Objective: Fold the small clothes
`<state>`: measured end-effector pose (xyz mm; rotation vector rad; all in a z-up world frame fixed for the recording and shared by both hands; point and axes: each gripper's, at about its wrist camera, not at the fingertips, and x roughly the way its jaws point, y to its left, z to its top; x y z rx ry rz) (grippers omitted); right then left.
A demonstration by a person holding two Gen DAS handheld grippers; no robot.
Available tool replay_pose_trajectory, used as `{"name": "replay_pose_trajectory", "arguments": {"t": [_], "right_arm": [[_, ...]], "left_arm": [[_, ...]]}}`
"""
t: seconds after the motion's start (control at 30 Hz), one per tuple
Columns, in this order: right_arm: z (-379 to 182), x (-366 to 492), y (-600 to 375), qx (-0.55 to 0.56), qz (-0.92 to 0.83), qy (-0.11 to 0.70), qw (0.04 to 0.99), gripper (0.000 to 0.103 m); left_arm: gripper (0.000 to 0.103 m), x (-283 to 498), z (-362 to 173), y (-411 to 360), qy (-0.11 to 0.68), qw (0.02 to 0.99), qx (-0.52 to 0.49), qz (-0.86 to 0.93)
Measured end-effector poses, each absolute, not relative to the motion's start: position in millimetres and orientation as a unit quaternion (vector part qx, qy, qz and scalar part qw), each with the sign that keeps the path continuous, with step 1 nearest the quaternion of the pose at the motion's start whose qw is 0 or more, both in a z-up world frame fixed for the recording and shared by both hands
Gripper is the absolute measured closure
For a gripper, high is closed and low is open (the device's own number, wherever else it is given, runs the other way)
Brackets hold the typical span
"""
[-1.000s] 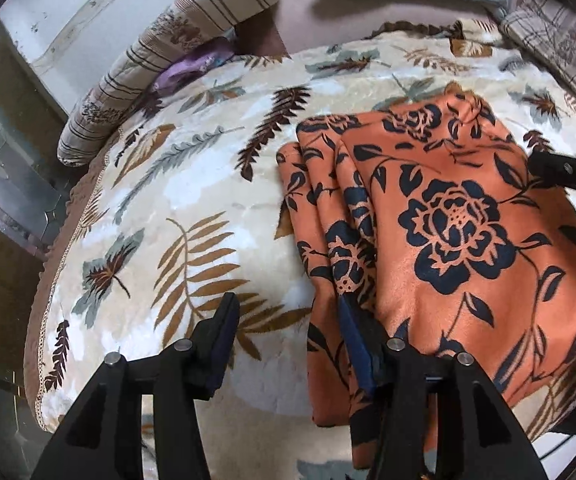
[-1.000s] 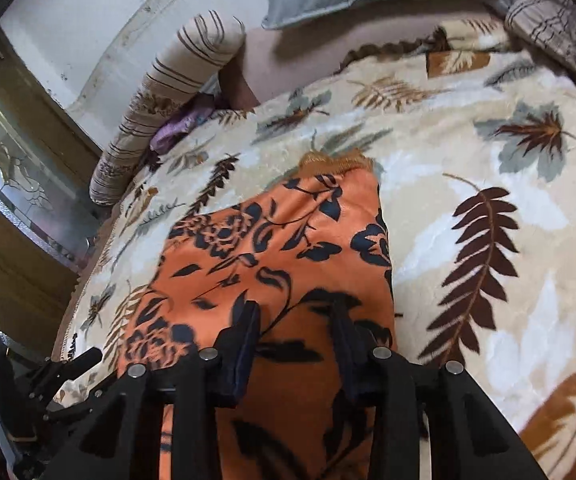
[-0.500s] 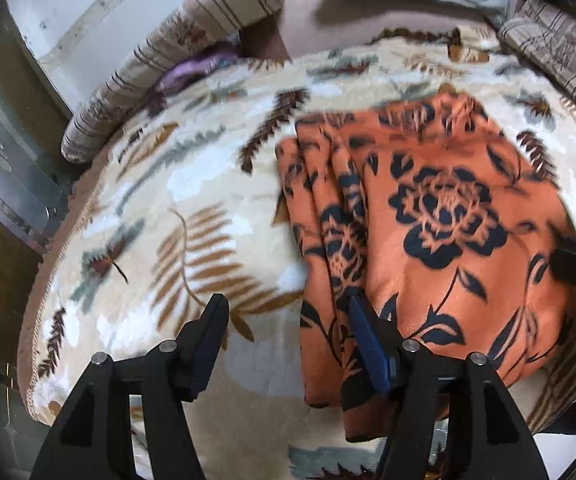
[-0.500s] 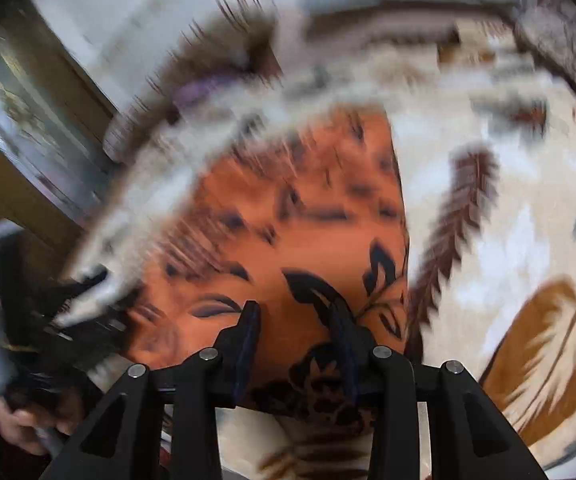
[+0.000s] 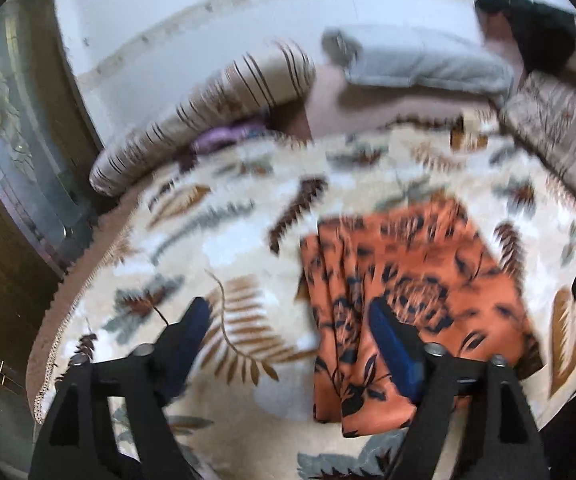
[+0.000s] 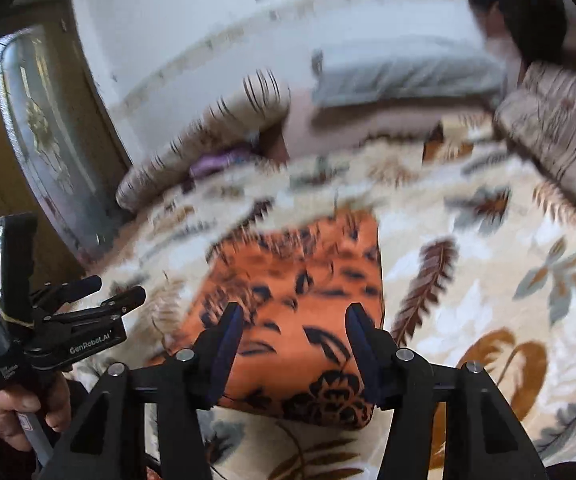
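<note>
left gripper [image 5: 288, 334]: jaws wide apart, empty, lower frame
right gripper [image 6: 293, 330]: jaws apart, empty
left hand [image 6: 16, 412]: grips handle, lower left

White wall [image 5: 192, 8], leaf-print bedspread [image 5: 224, 240], grey pillow [image 5: 419, 60]

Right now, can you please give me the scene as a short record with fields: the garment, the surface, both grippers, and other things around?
garment: orange floral cloth, folded, lying flat
surface: cream leaf-print blanket
left gripper: open, holding nothing, above the cloth's left edge
right gripper: open, holding nothing, above the cloth's near end
behind: striped bolster, grey pillow, purple item
image quality: blurred by motion
</note>
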<state>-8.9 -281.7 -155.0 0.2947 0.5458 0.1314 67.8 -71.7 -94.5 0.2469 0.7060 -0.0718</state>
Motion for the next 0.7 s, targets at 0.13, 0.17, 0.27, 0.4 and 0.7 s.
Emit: {"name": "replay_pose_trajectory", "arguments": {"t": [0.13, 0.17, 0.27, 0.4, 0.7], "right_arm": [[-127, -27, -278, 0.131, 0.051, 0.231, 0.963, 0.046], [-123, -30, -277, 0.13, 0.05, 0.227, 0.964, 0.046], [-110, -40, -271, 0.125, 0.048, 0.214, 0.968, 0.045], [-102, -50, -260, 0.108, 0.037, 0.207, 0.972, 0.045], [-84, -74, -253, 0.096, 0.027, 0.177, 0.979, 0.045]], "left_arm": [[0.01, 48, -56, -63, 0.29, 0.953, 0.088, -0.026], [0.003, 43, -48, -62, 0.281, 0.956, 0.084, -0.024], [0.001, 31, -33, -59, 0.26, 0.962, 0.081, -0.016], [0.001, 19, -22, -58, 0.248, 0.965, 0.086, -0.008], [0.001, -6, 3, -54, 0.237, 0.968, 0.075, -0.009]]}}
